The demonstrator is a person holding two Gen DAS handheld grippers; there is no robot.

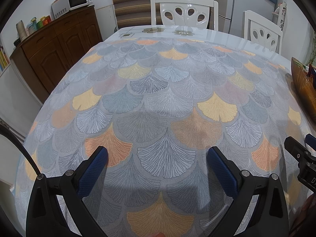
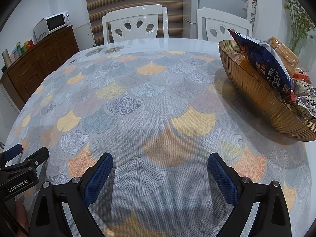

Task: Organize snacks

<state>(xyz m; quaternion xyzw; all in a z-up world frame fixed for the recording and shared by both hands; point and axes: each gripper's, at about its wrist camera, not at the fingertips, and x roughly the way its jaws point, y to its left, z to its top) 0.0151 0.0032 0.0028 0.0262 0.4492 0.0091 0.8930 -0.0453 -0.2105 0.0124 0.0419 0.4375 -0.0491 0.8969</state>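
Left gripper (image 1: 157,158): two blue-padded fingers (image 1: 94,169) spread wide, nothing between them, low over the tabletop (image 1: 158,90).
Right gripper (image 2: 160,164): two blue-padded fingers (image 2: 222,175) likewise apart and empty, near the bowl (image 2: 254,96), not touching it.
Bowl: one, amber, ribbed wall, standing on the tabletop at its right edge; only a sliver seen from the left wrist.
Snacks: several packets heaped in the bowl, exact count unclear; one long blue bag (image 2: 262,59) with white lettering lying across the top, one clear pack of golden crackers (image 2: 282,51) behind it, red-orange wrappers (image 2: 300,75) and a pale blue-patterned packet (image 2: 306,98) at the bowl's near side.
Tabletop: fan-leaf cloth in grey, yellow, orange.
Chairs: two, white, beyond the bowl.
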